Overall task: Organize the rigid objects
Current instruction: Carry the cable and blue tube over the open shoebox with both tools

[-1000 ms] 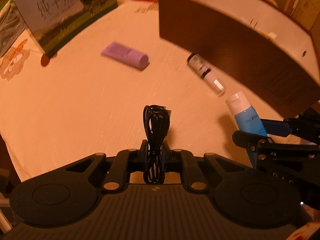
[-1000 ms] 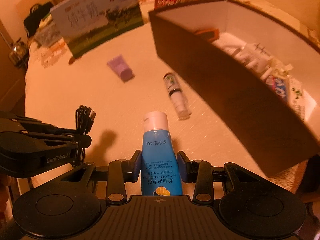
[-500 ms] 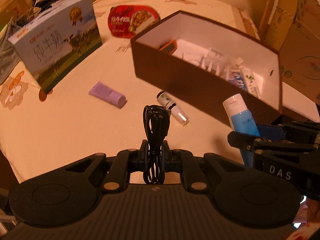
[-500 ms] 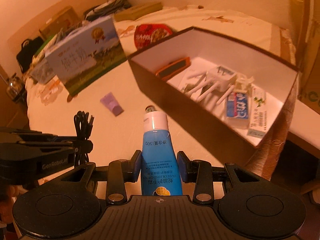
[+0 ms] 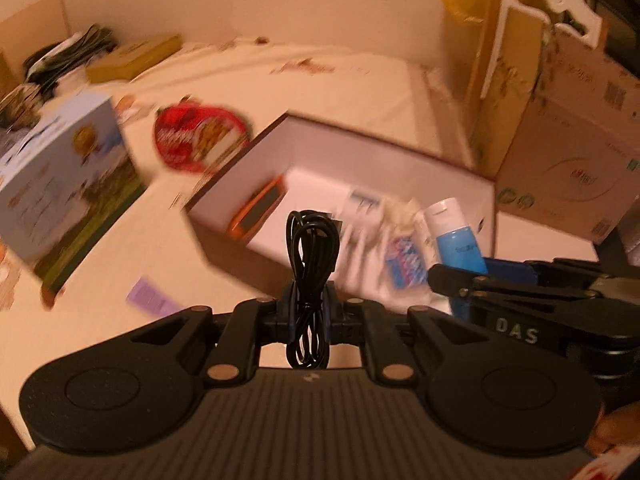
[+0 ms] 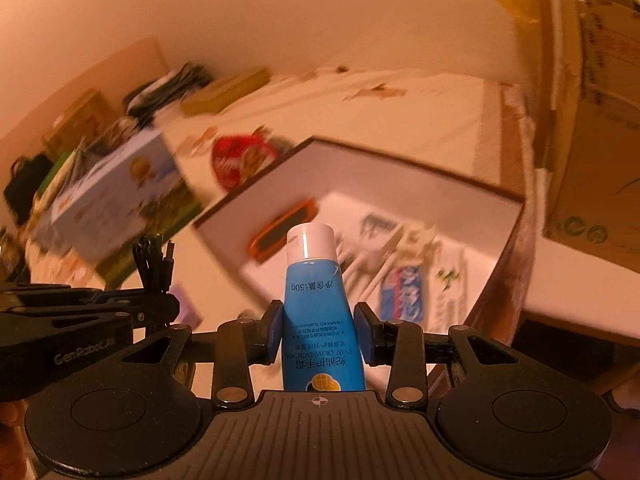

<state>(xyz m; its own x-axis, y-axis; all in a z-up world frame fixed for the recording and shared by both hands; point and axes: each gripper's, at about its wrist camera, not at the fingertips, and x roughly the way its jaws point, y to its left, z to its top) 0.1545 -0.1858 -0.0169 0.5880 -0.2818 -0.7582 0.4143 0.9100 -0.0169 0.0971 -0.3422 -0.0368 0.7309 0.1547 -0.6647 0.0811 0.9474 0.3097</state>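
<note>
Both loads hover above the open box (image 5: 400, 152), left claw (image 5: 310, 316) clamping the coiled cable (image 5: 312, 256), right claw (image 6: 319, 332) gripping the blue tube (image 6: 316, 300), so I'd lower each into a bare patch before letting go.

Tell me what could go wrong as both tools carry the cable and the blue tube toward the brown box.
1. The coiled cable is pinched only at its middle by the left tool; loose loops may slip out or snag the brown box rim.
2. The box floor already holds an orange case and white packets; the blue tube in the right tool could land on them.
3. The tools sit close together and may bump.
</note>
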